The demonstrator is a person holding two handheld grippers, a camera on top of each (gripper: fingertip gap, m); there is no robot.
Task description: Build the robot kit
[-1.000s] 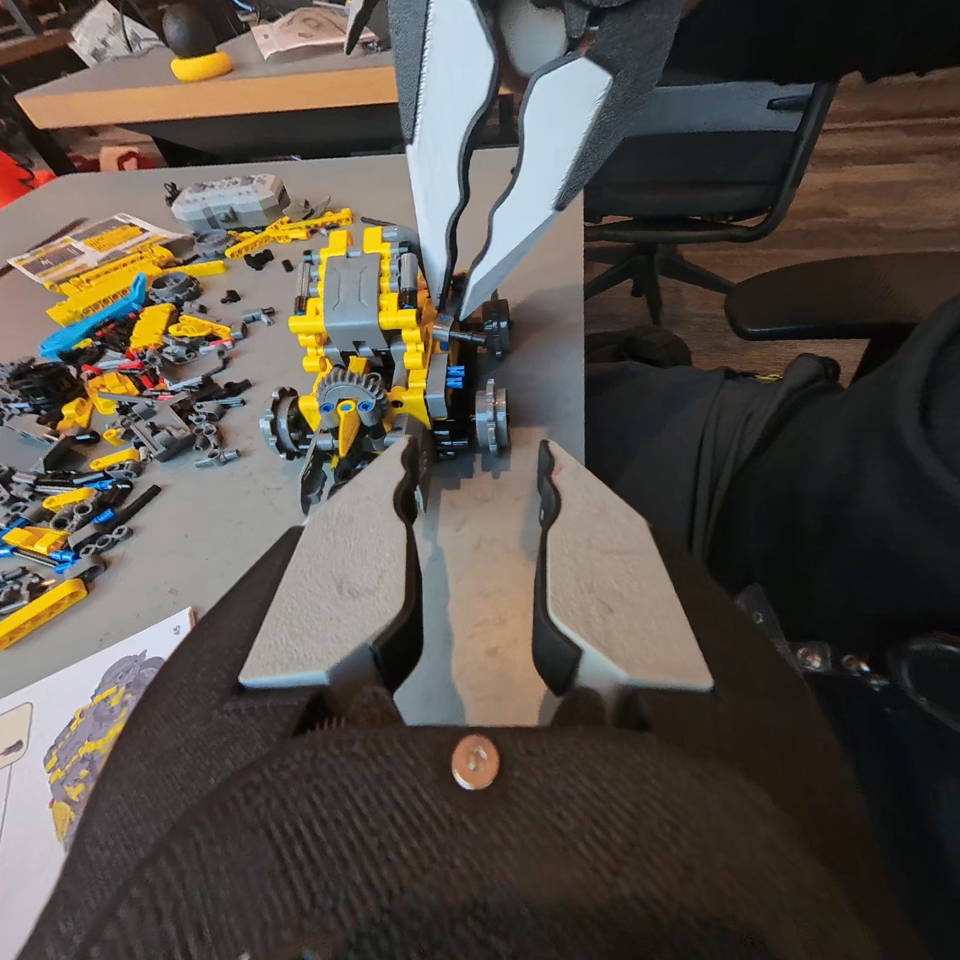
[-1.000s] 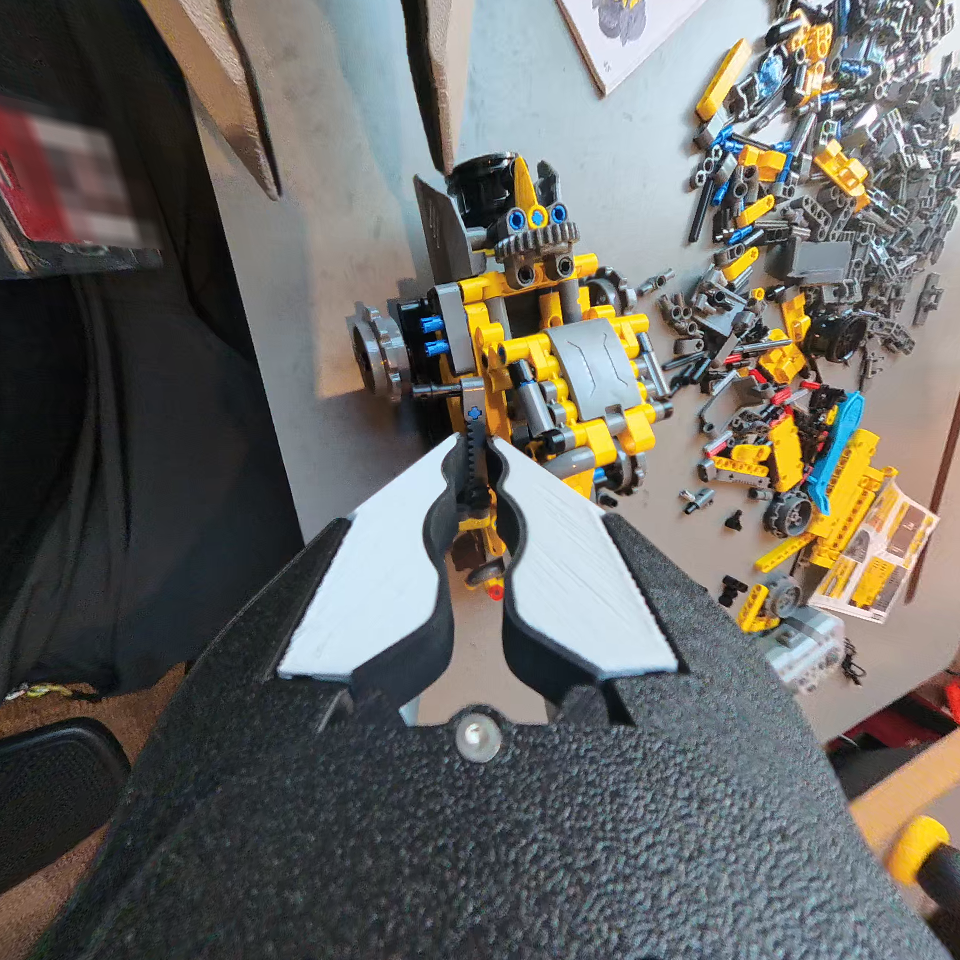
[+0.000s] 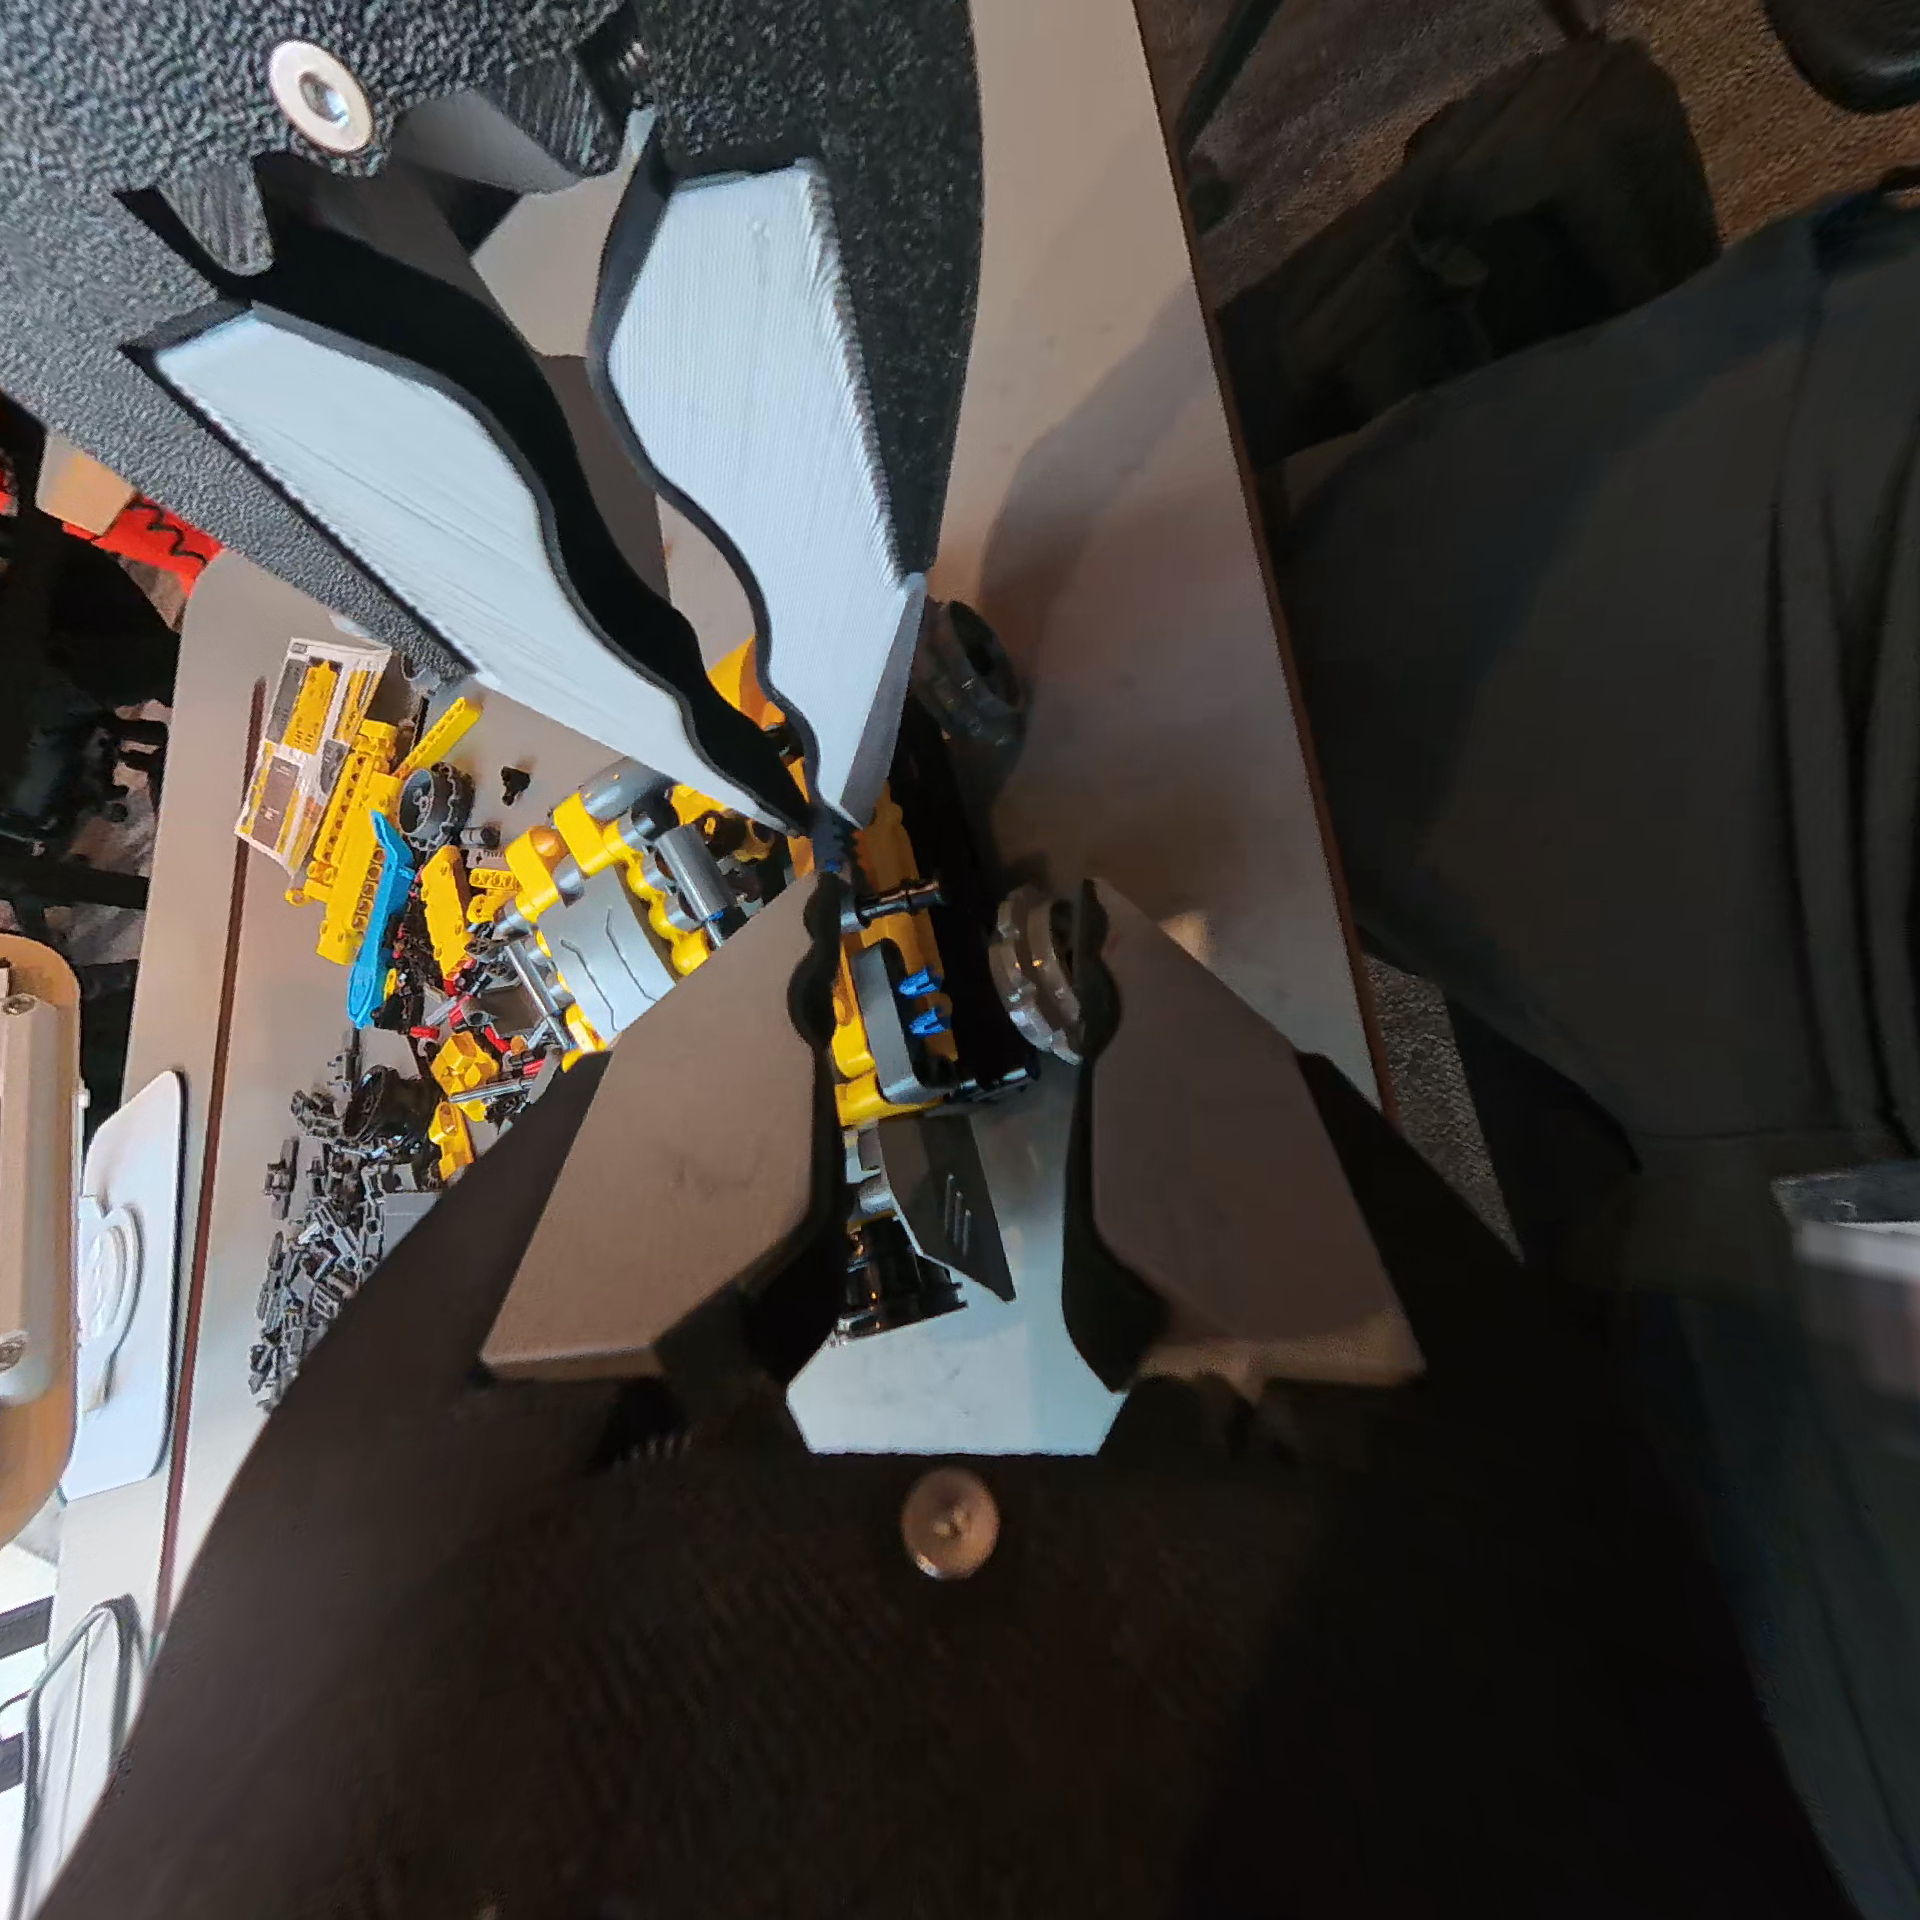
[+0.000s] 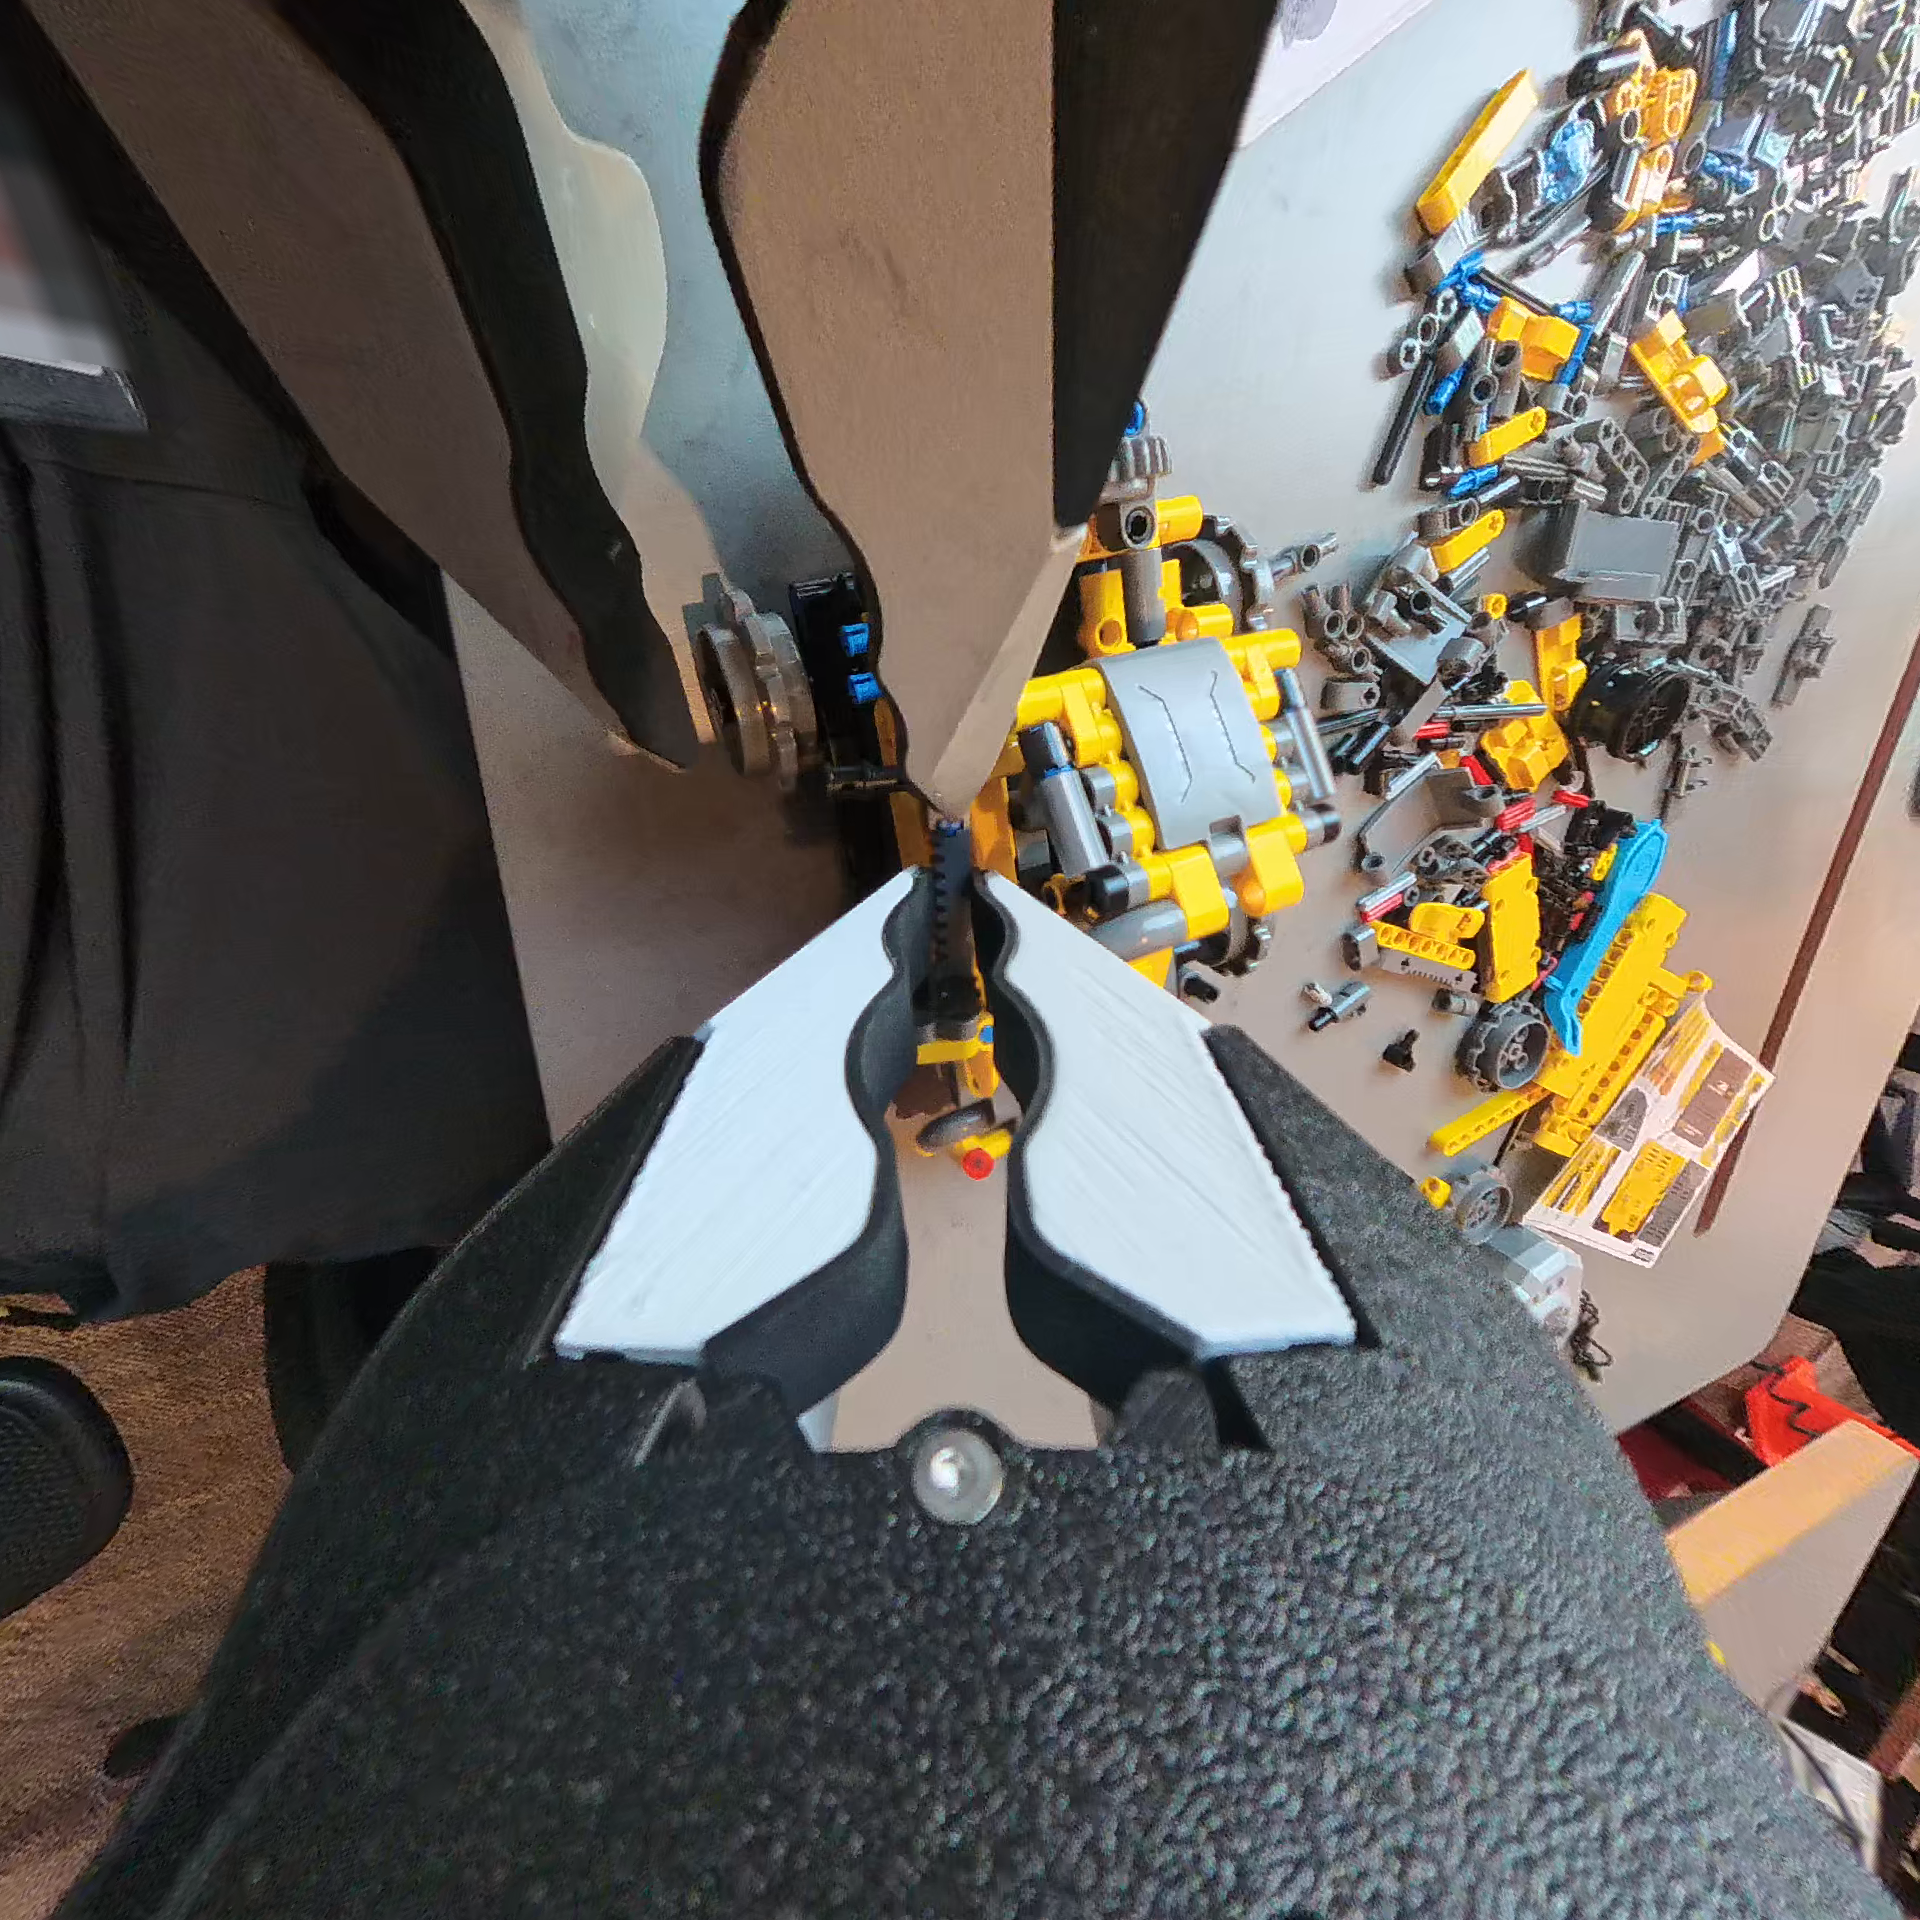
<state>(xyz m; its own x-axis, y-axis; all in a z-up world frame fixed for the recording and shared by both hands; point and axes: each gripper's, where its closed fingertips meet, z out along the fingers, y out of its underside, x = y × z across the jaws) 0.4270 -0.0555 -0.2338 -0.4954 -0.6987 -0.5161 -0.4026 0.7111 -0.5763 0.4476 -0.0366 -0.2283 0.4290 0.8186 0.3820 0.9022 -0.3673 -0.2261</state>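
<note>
Since a second ago the left tool [image 3: 951, 914] has swung in over the yellow brick model [image 4: 1164, 758], its jaws spread wide across the model's side by the grey gear wheel [image 3: 1029, 977]. Opposite it, the right tool [image 4: 945, 883] is clenched on a thin black toothed strip [image 4: 943, 935] standing from the model. Both tools' tips nearly meet. Loose bricks [image 4: 1621, 436] and a sticker sheet [image 4: 1652, 1132] lie scattered on the grey desk [image 4: 644, 935].
</note>
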